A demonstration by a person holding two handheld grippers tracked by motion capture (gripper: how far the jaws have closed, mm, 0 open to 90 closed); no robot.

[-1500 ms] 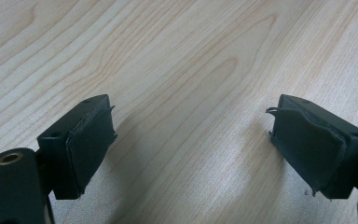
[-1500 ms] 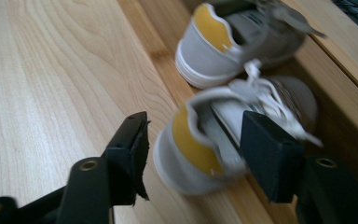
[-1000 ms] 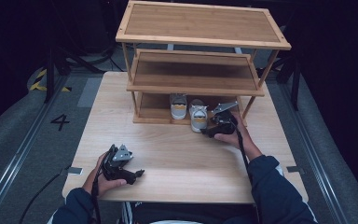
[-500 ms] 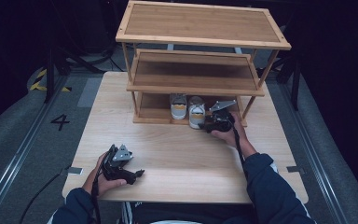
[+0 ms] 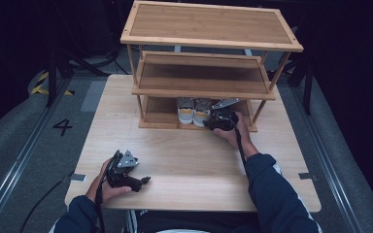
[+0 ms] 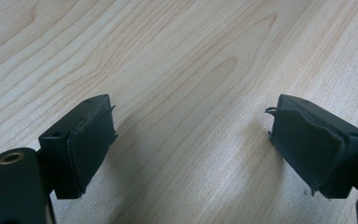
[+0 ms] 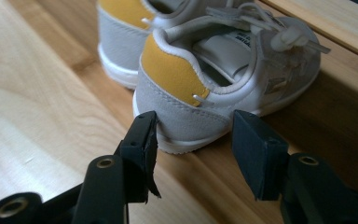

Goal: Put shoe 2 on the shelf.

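Note:
Two small grey-and-white shoes with yellow heel patches stand side by side on the bottom shelf of a wooden rack [image 5: 209, 92]: the left shoe [image 5: 185, 110] and the right shoe [image 5: 201, 112]. In the right gripper view the right shoe [image 7: 214, 79] points away, its heel toward me. My right gripper [image 7: 193, 149] is open, its jaws level with that heel, one on each side of it, not closed on it. In the high view the right gripper [image 5: 212, 122] sits at the shelf's front edge. My left gripper [image 5: 143, 180] rests open over bare table [image 6: 186, 70], holding nothing.
The rack has three tiers; its middle shelf [image 5: 204, 73] and top shelf [image 5: 209, 24] are bare. It stands at the back of a light wooden table [image 5: 184, 160]. Rack posts [image 5: 258, 112] flank the bottom shelf. Dark floor with rails surrounds the table.
My right gripper has moved left and toward the rack, up to the right shoe's heel. The right shoe now sits further in, level with the left one. The left gripper has stayed put.

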